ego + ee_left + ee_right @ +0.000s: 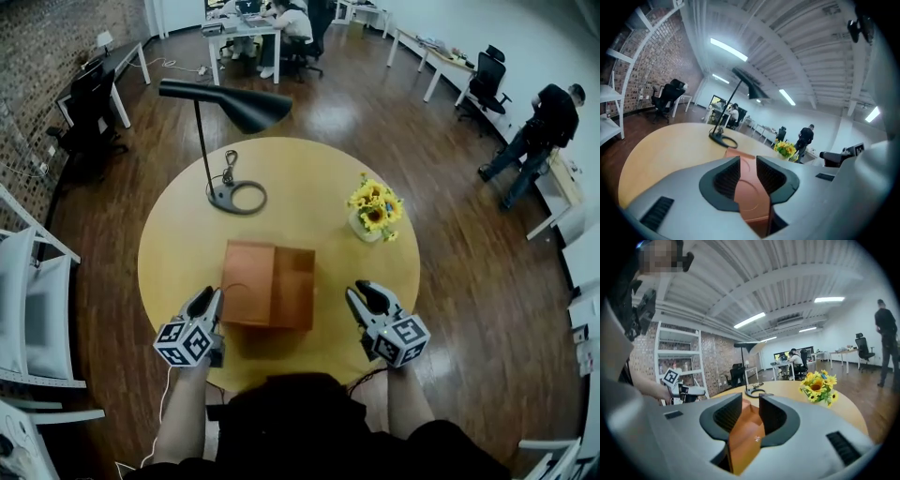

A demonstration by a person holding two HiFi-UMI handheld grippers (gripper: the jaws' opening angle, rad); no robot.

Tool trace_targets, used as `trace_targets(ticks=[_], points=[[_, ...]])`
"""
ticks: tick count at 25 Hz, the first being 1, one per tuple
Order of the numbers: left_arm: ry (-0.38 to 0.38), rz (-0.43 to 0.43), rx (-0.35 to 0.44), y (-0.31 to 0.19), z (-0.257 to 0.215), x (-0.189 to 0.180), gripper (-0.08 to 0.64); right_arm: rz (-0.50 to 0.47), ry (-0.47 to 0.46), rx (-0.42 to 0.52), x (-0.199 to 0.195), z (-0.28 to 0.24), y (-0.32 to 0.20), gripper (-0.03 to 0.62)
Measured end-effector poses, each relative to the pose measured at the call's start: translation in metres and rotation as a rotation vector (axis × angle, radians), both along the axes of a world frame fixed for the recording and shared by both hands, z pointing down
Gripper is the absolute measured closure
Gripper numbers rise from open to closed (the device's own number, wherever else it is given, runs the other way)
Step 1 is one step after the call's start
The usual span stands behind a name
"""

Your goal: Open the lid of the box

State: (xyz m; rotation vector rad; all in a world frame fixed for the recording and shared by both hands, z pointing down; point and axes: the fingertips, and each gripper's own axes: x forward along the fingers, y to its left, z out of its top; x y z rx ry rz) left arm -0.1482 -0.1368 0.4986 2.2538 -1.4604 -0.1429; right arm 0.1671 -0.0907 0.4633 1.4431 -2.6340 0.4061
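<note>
On the near half of the round yellow table point(309, 178), a brown box point(270, 284) rests flat, roughly midway between the table's left and right edges. Its top shows a lighter left panel and a darker right panel with a line between them. Whether the lid is raised at all cannot be determined from the head view.

The left gripper point(208, 298) sits just beside the box's near-left corner, pointing away from the person. In the left gripper view its jaws stand apart, and the box's top shows through the gap and beyond it. The jaws are not closed on anything.

The right gripper point(362, 291) is to the right of the box, apart from its right side, and also points toward the far edge. In the right gripper view its jaws stand apart in the same way, with the box seen in the gap and not clamped.

A black lamp point(234, 101) stands on the far left part of the table, its ring base resting on the surface. A bunch of sunflowers point(376, 206) stands on the right part, far of the right gripper.

Beyond the table, a person point(544, 131) stands at the far right of the room.
</note>
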Motion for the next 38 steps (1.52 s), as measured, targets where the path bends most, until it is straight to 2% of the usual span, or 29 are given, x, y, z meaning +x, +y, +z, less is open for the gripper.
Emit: trace_targets(ticks=[2, 5, 6, 7, 10, 15, 18, 27, 38], points=[[0.061, 0.057, 0.091, 0.015, -0.034, 0.002, 0.491, 0.039, -0.112, 0.030, 0.010, -0.021, 0.008, 0.476], [0.112, 0.136, 0.199, 0.042, -0.074, 0.002, 0.493, 0.109, -0.241, 0.098, 0.027, -0.050, 0.020, 0.503], [0.104, 0.140, 0.228, 0.050, -0.085, -0.001, 0.495, 0.128, -0.265, 0.118, 0.031, -0.057, 0.024, 0.505], [0.088, 0.135, 0.253, 0.057, -0.092, -0.005, 0.495, 0.146, -0.280, 0.134, 0.035, -0.062, 0.028, 0.543], [0.056, 0.090, 0.298, 0.070, -0.103, -0.018, 0.503, 0.171, -0.277, 0.148, 0.039, -0.066, 0.033, 0.588], [0.094, 0.019, 0.319, 0.091, -0.101, -0.039, 0.505, 0.215, -0.270, 0.138, 0.044, -0.066, 0.053, 0.588], [0.095, 0.013, 0.330, 0.103, -0.101, -0.045, 0.505, 0.231, -0.256, 0.132, 0.048, -0.063, 0.066, 0.589], [0.089, -0.007, 0.331, 0.113, -0.100, -0.052, 0.511, 0.151, -0.174, 0.166, 0.019, -0.073, 0.053, 0.592], [0.087, -0.008, 0.334, 0.106, -0.100, -0.058, 0.511, 0.143, -0.188, 0.194, 0.017, -0.081, 0.044, 0.591]])
